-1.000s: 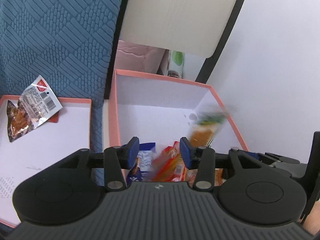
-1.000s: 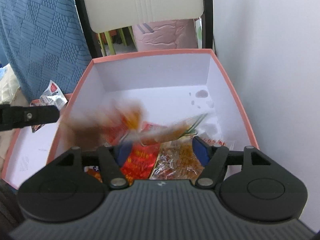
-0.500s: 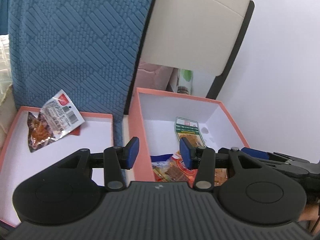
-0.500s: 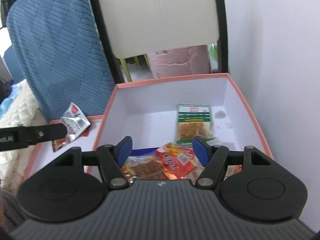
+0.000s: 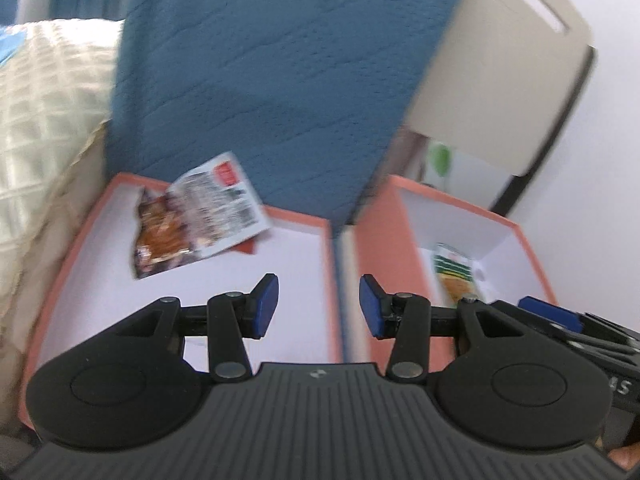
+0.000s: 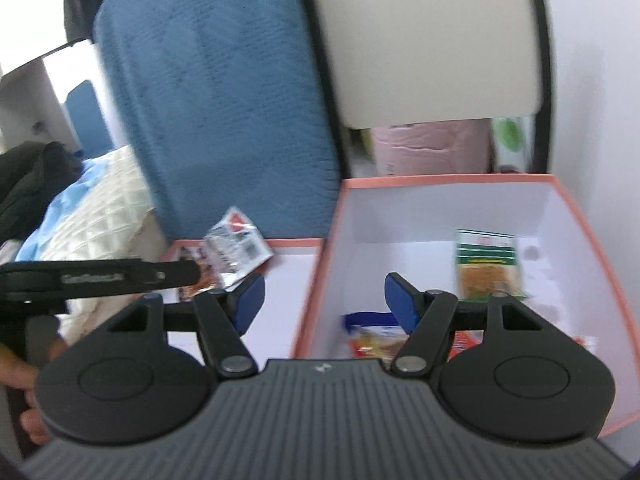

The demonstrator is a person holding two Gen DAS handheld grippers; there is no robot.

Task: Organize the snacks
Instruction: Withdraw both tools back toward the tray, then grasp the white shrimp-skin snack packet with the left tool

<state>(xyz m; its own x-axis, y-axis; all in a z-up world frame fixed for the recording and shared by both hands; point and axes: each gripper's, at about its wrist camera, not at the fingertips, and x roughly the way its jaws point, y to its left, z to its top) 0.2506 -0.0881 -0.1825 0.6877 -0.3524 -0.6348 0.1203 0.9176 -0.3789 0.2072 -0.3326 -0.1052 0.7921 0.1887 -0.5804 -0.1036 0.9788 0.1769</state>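
Bedding: a cream quilted cover (image 5: 44, 120) lies at the far left, beside the shallow tray.
Shallow tray: a flat coral-rimmed cardboard lid with a white floor (image 5: 100, 280) sits left of the deep box, their walls nearly touching.
Lone packet: a silver-and-red foil snack packet with a barcode (image 5: 196, 228) rests at the tray's far edge, leaning on the blue quilted headboard (image 5: 260, 80).
Left gripper: the left gripper (image 5: 314, 306) has blue pads parted with nothing between them; the lone packet lies ahead and left of its jaws, well apart.
Deep box: a tall coral-rimmed white cardboard box (image 6: 592, 256) stands right of the tray, before a beige chair back (image 6: 424, 40).
Green packet: a green-topped clear snack bag (image 6: 486, 264) lies flat on the box floor, beyond the right-hand pad.
Right gripper: the right gripper (image 6: 324, 304) is released and empty, straddling the box's left wall.
Snack heap: red and orange wrappers (image 6: 376, 342) sit at the box's near end, below the right-hand pad.
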